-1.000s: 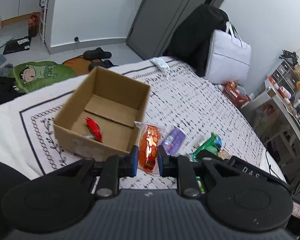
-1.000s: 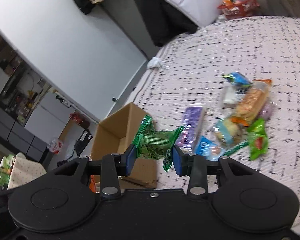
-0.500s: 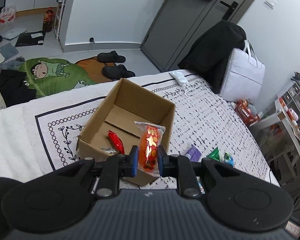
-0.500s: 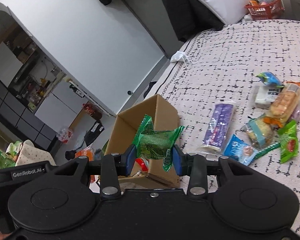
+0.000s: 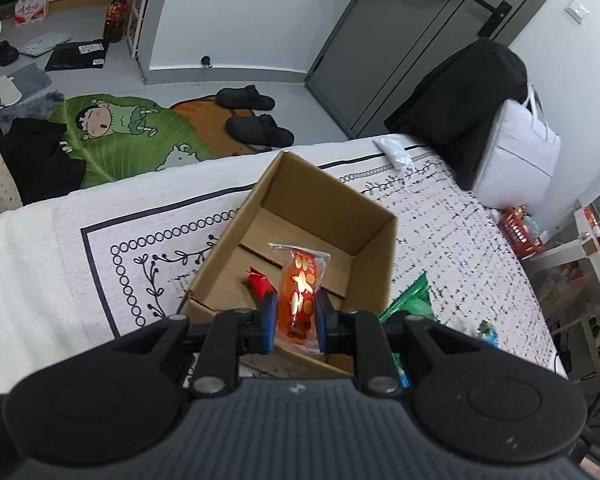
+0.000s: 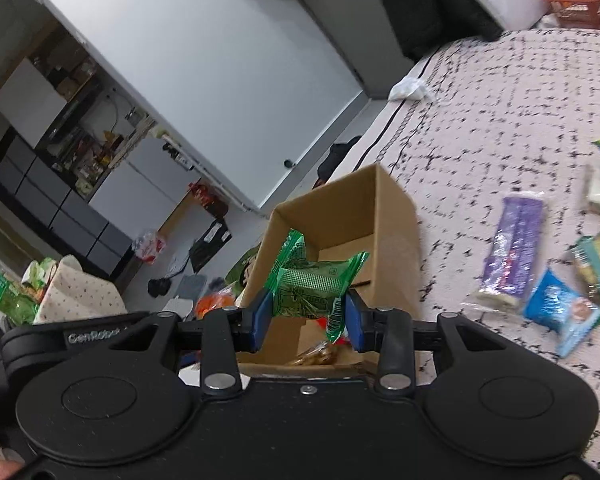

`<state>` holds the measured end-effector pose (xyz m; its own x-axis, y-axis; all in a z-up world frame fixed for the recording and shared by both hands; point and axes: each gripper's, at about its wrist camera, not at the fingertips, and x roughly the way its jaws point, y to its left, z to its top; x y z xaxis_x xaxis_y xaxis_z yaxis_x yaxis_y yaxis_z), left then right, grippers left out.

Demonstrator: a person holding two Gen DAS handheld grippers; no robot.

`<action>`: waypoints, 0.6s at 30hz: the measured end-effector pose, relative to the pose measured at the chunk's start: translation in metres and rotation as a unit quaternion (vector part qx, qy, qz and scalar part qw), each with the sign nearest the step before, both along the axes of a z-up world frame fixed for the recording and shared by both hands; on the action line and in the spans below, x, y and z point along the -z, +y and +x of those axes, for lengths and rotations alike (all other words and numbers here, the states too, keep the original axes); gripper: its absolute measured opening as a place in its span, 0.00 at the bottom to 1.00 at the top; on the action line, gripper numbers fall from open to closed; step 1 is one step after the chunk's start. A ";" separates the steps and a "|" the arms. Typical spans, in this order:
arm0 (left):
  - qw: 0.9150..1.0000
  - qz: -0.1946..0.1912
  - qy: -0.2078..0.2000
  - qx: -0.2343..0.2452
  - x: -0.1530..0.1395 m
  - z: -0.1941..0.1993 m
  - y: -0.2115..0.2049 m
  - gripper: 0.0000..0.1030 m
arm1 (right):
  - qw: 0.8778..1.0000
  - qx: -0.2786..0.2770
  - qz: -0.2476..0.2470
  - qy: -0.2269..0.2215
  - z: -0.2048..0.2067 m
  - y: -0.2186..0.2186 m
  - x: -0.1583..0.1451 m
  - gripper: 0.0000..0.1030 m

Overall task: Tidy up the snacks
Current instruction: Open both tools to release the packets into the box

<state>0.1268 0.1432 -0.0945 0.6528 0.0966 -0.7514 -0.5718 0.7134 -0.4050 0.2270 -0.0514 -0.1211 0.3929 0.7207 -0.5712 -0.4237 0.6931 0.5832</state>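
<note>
While the left gripper (image 5: 296, 318) squeezes a red and orange snack pack (image 5: 302, 292), it hangs over the near side of the open brown cardboard box (image 5: 320, 208) on the patterned white bed cover (image 5: 452, 240). The right gripper (image 6: 306, 316) pinches a crinkly green snack bag (image 6: 314, 284) above the same box (image 6: 352, 208). More snack packs (image 6: 516, 256) lie on the cover to the right.

Black slippers (image 5: 256, 116) lie beside a green cartoon rug (image 5: 128, 136); a white bag (image 5: 516, 152) stands near the grey door (image 5: 384, 40).

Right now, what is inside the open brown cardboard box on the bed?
Inside the open brown cardboard box: a red wrapped snack on the floor flaps, and a gold-brown wrapper showing in the right wrist view. The held orange packet and green packet cover the rest.
</note>
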 end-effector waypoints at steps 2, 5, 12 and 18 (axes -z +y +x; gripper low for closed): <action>1.000 -0.001 0.006 -0.002 0.003 0.004 0.005 0.18 | 1.000 -0.001 -0.006 0.005 0.001 0.004 0.005 0.38; 1.000 -0.004 0.012 -0.005 0.007 0.009 0.010 0.19 | 1.000 0.006 -0.016 0.010 0.002 0.006 0.010 0.47; 1.000 -0.009 0.021 -0.018 0.012 0.014 0.015 0.23 | 0.999 0.017 -0.019 0.019 0.002 -0.002 0.008 0.52; 0.999 -0.008 0.032 -0.020 0.009 0.012 0.010 0.45 | 0.999 0.014 -0.022 0.020 -0.002 -0.006 0.005 0.52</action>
